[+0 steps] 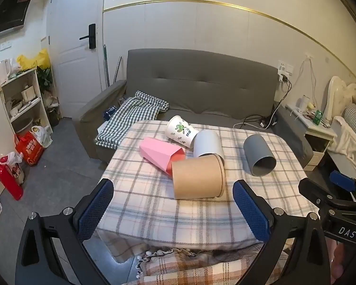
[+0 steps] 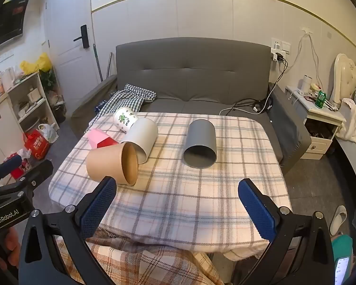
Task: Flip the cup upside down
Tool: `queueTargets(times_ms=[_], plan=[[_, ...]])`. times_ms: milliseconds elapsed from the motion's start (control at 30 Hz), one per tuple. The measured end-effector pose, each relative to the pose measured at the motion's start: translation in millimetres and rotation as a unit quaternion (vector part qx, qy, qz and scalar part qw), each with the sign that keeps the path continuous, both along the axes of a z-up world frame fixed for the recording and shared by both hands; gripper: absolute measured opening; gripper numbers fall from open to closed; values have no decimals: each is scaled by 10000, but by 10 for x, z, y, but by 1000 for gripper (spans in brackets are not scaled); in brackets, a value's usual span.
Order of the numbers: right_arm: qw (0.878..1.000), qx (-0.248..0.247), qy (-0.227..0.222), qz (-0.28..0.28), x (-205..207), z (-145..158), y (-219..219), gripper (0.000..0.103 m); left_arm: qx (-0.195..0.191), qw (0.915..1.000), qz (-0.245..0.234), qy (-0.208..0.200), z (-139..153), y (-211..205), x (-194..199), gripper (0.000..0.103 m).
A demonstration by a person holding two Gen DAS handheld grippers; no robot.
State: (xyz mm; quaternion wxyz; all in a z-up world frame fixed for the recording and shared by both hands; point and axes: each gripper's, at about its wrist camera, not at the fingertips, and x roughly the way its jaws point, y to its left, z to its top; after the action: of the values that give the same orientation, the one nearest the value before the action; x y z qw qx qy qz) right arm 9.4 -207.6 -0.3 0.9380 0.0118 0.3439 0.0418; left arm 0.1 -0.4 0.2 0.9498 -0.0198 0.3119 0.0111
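Currently both tools, my left tool [image 1: 173,207] and right tool [image 2: 178,207], stand open and empty. Brown cylindrical paper cup [image 1: 198,177] lies sideways on the desk [image 1: 201,216], nearest the left tool, 12 o'clock, axis crosswise.

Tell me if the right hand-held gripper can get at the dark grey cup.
Probably yes: the right hand-held gripper is open, and the dark grey cup lies alone ahead of it, apart from the other cups.

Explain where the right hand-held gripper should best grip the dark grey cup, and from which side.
Probably across the round wall mid-body, coming from above. The dark grey cup lies on its side, apart from the other cups, its open mouth towards the open right hand-held gripper, so both flanks are free.
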Motion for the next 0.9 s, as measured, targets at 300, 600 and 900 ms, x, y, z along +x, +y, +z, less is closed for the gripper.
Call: queueTargets(times_ms=[300, 600, 900], plan=[[10000, 31, 13, 0, 9, -10, -13, 103, -27, 10000, -4, -6, -1, 2, -1, 103], [10000, 24, 5, 36, -6, 7, 11, 103, -39, 10000, -6, -11, -1, 3, -2, 103], [10000, 33, 13, 30, -10, 1, 12, 103, -40, 10000, -6, -11, -3, 2, -2, 103]])
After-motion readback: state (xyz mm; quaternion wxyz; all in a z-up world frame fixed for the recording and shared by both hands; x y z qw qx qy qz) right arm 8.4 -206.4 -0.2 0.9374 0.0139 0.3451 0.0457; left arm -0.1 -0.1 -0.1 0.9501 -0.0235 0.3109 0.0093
